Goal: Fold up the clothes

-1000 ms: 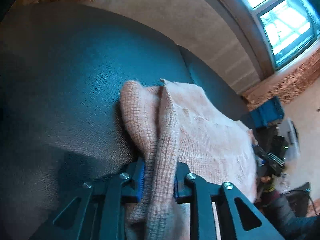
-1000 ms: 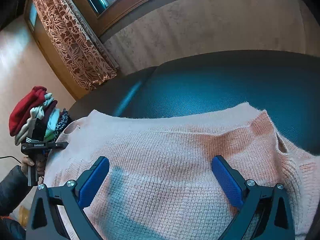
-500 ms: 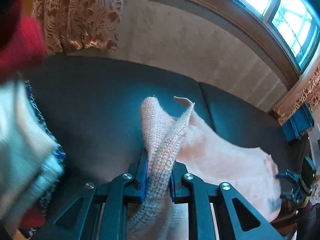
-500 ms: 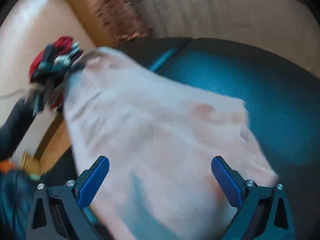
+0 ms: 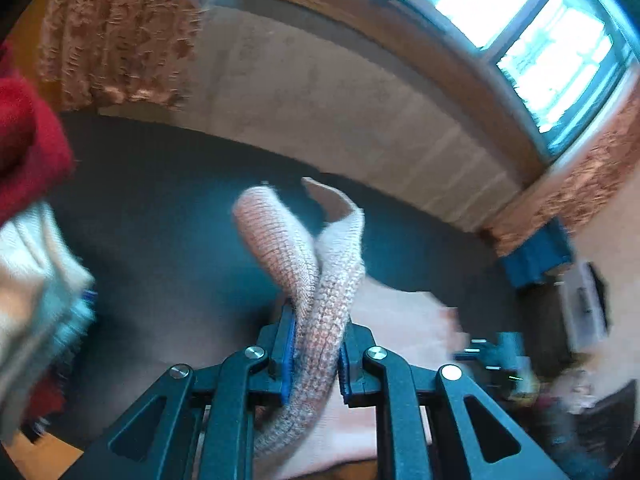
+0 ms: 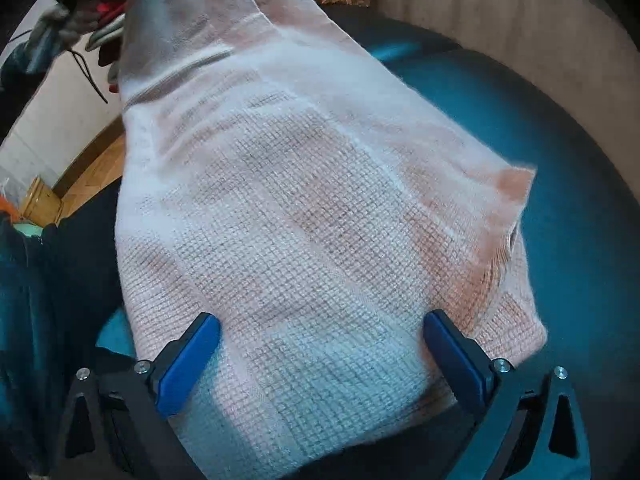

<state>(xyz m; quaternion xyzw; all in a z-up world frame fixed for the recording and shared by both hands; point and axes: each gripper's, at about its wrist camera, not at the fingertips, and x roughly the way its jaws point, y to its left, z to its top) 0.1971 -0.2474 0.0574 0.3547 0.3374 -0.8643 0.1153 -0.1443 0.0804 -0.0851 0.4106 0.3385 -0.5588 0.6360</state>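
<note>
While we lift the pink knit sweater (image 6: 304, 208) | left gripper (image 5: 314, 354) pinches its edge | right gripper (image 6: 320, 356) spread wide | soft, floppy, light: we grab corners.

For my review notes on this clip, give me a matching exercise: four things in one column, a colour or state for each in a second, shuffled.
Things:
1. left tool
2. right tool
3. sofa seat
4. garment atop the side pile

States or colours:
A. dark teal
B. red
C. clamped on a bunched edge of the pink knit sweater
D. fingers spread wide over the sweater

Pairs: 1-C, 2-D, 3-A, 4-B
</note>
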